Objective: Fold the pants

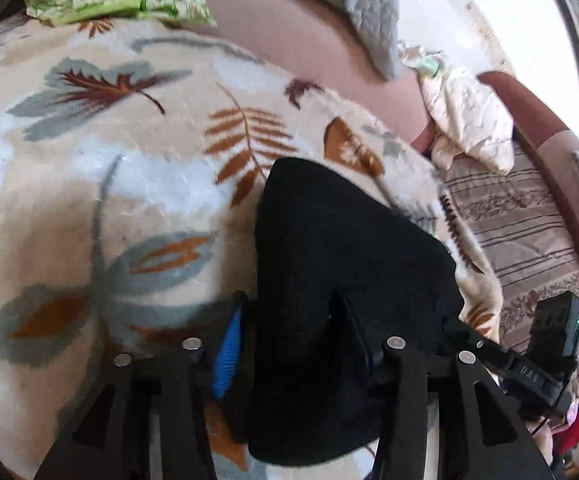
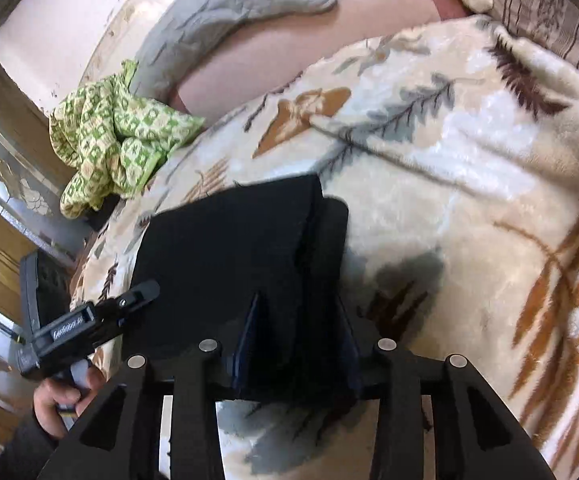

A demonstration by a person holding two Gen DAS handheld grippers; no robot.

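The black pants (image 1: 341,240) are a thick folded bundle on the leaf-print blanket (image 1: 109,200). In the left wrist view my left gripper (image 1: 289,300) has the bundle filling its jaws, the blue pad (image 1: 229,344) against the cloth's left edge. Cloth reaches deep between the fingers and spreads past the right finger. In the right wrist view the pants (image 2: 229,248) fill my right gripper (image 2: 298,300) too, with the right finger along the bundle's right edge. Each gripper's body shows at the other view's side: the right (image 1: 545,344) and the left (image 2: 89,324), which a hand (image 2: 61,396) holds.
A green patterned cloth (image 2: 109,140) lies bunched at the blanket's far edge, beside a grey quilted piece (image 2: 217,12). A cream cloth (image 1: 469,120) and a striped cover (image 1: 521,232) lie to the right. A pink sheet (image 1: 289,40) shows beyond the blanket.
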